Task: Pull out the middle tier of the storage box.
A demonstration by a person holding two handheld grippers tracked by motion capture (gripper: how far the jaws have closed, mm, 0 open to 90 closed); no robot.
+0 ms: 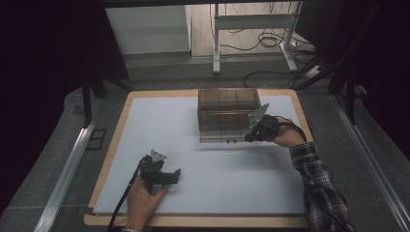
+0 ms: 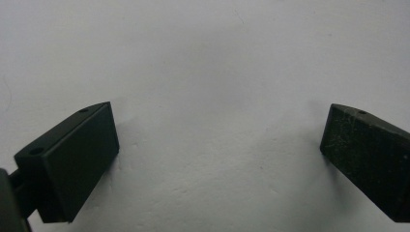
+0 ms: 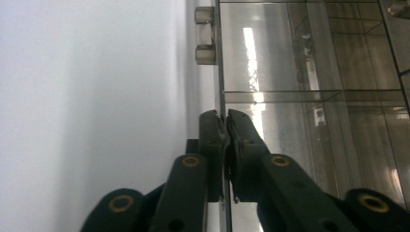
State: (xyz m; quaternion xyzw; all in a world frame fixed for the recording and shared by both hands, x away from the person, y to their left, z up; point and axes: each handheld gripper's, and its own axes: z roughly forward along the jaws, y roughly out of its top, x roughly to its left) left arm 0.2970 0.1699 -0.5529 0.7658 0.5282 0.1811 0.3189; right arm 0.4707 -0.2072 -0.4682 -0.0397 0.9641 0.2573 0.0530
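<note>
1. The clear compartment box [image 1: 227,113] sits on the far right part of the white mat [image 1: 159,145], its long axis running left to right across the table. Its hinged lid [image 1: 223,139] hangs open along the near side.
2. The right gripper [image 1: 251,137] is at the near right corner of the box. In the right gripper view its jaws stand pinched together on the thin clear edge of the lid [image 3: 221,101], one jaw on each face of the panel. The grip sits at the end of the lid away from the two small hinge knuckles [image 3: 205,35].
3. That edge runs straight away from the fingertips [image 3: 212,130] in the right gripper view, so any swing of the lid will, I judge, turn about the hinge line along the box's near side.
4. The right hand is by far the nearer one to the box. The left gripper [image 1: 175,175] lies well apart, near the near left of the mat, its jaws spread wide with only bare mat [image 2: 212,72] between them.
5. The mat is smooth, pale and flat, laid on a wooden tabletop [image 1: 116,140] whose edge shows round it.
6. Around the table the room is dark. Beyond the far edge stand white desk legs [image 1: 216,43] with loose cables [image 1: 266,41] on the floor.
</note>
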